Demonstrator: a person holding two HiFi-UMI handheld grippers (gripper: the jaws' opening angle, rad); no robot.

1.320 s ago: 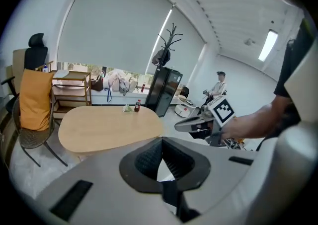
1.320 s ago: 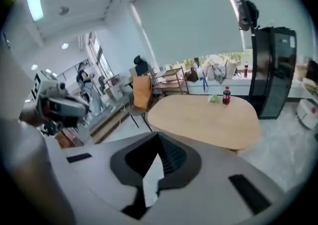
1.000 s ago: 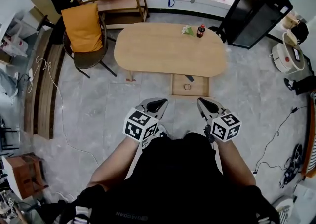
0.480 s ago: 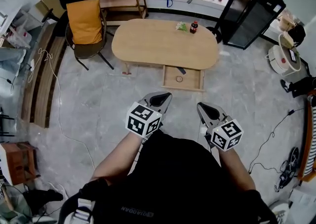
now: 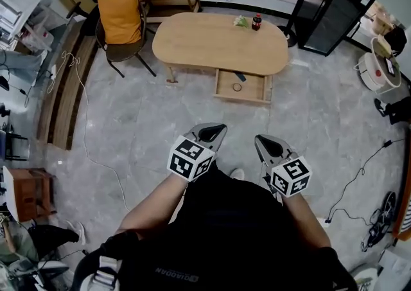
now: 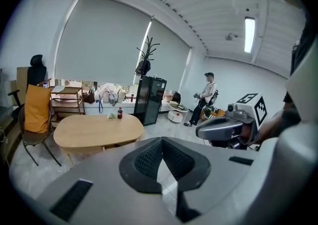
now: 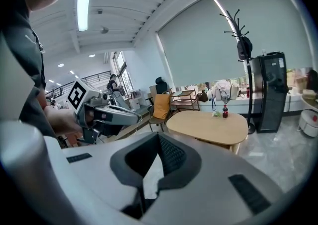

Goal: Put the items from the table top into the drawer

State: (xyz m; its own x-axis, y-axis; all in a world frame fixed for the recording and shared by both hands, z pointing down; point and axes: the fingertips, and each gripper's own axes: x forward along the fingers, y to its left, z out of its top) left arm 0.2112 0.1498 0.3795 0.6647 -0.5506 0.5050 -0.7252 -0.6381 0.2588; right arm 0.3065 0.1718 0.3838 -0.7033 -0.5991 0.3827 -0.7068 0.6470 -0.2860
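Since a second ago the table and its drawer have slid toward the far edge of the head view, so the person seems to have stepped back, while both grippers have kept their place close to the body.

The left gripper's (image 5: 207, 133) jaws are pressed together with nothing between them, and the right gripper's (image 5: 266, 144) jaws are likewise closed and empty. Both are held over bare grey floor, well apart from the oval light-wood table (image 5: 192, 42).

A shallow wooden drawer (image 5: 241, 98) hangs open on the table's near side. A small dark object (image 5: 240, 77) and what looks like a thin ring (image 5: 237, 87) lie in it, though both are too small to identify. A dark soda bottle with a red label (image 5: 256, 22) stands upright at the table's far right. Just left of it lies a small green-and-white bundle (image 5: 241, 21). I judge the task partly done, with those two things left to carry over and the drawer perhaps to close.

Only the head view looks into the drawer; both gripper views see the table from the side, with the bottle and bundle on top. The left gripper view alone shows a person standing far off to the right.
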